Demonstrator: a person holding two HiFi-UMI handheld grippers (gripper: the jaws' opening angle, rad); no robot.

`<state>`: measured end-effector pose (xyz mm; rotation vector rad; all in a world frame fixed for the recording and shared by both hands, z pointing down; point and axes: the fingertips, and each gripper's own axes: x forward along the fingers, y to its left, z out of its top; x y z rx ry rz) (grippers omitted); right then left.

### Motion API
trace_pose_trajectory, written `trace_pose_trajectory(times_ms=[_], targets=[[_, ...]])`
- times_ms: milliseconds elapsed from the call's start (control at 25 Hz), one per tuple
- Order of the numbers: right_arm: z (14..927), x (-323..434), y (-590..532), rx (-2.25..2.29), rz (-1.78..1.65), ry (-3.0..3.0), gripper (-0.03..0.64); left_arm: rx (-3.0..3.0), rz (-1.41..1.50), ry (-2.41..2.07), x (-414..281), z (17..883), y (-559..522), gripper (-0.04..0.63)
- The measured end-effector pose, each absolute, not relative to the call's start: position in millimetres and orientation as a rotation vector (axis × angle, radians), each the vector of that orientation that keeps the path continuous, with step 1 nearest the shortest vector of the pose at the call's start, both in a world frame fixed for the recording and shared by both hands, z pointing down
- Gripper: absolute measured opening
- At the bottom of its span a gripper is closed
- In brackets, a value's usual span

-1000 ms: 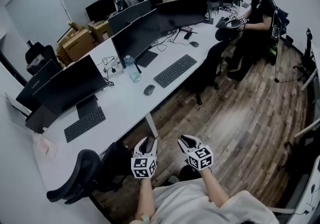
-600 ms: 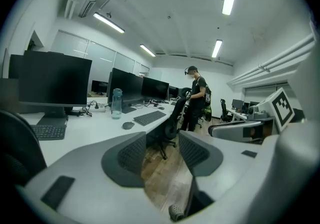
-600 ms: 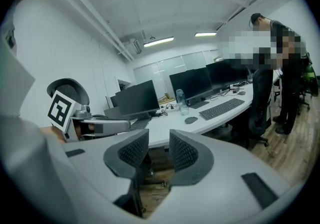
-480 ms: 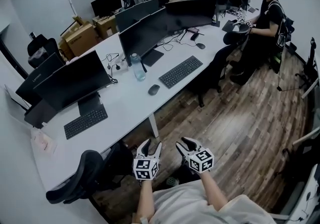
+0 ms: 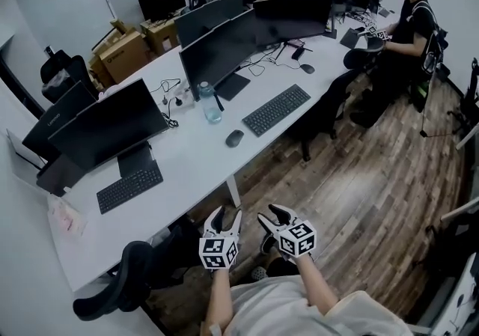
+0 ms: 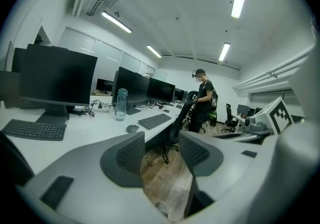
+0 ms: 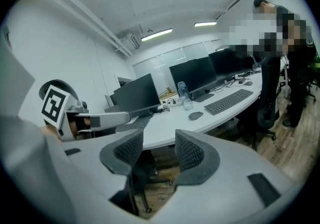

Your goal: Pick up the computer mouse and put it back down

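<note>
Both grippers hang low over the wood floor (image 5: 359, 177), well short of the white desk's (image 5: 194, 162) front edge. There's a black chair (image 5: 120, 282) tucked in on their left and plenty of open floor off to the right. The left gripper (image 5: 226, 215) and right gripper (image 5: 269, 213) have both just been opening, jaws apart now with nothing between them. The computer mouse (image 5: 234, 138) sits on the desk near that front edge, between the water bottle (image 5: 210, 102) and a keyboard (image 5: 277, 109), touching neither. Cardboard boxes (image 5: 123, 54) sit behind the monitors, can't tell what's inside.
</note>
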<state>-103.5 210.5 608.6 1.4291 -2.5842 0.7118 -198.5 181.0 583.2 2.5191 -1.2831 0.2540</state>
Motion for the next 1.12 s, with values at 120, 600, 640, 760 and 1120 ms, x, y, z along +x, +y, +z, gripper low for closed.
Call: trace_pose_trajectory(times_ms=[120,600,640,760,1120], targets=[[604,-98,190,1.448,0.705,-2.589,0.204,2.534,0.248,-1.26,-187,581,161,0.206],[588,-47,107,1.536,0.659,-2.57,0.213,2.569,0.254,-1.211,-142,572,63,0.206],[589,-41,101,1.556,0.67,-2.569,0.213,2.578,0.267,-1.2,-138,571,57,0.206],[593,-26,83,1.59,0.702,-2.561,0.213,2.589,0.277,-1.192,-127,566,41,0.206],[608,-13,37,1.555,0.772,-2.589,0.189,2.559,0.377,-1.217,-121,575,-4,0.204]])
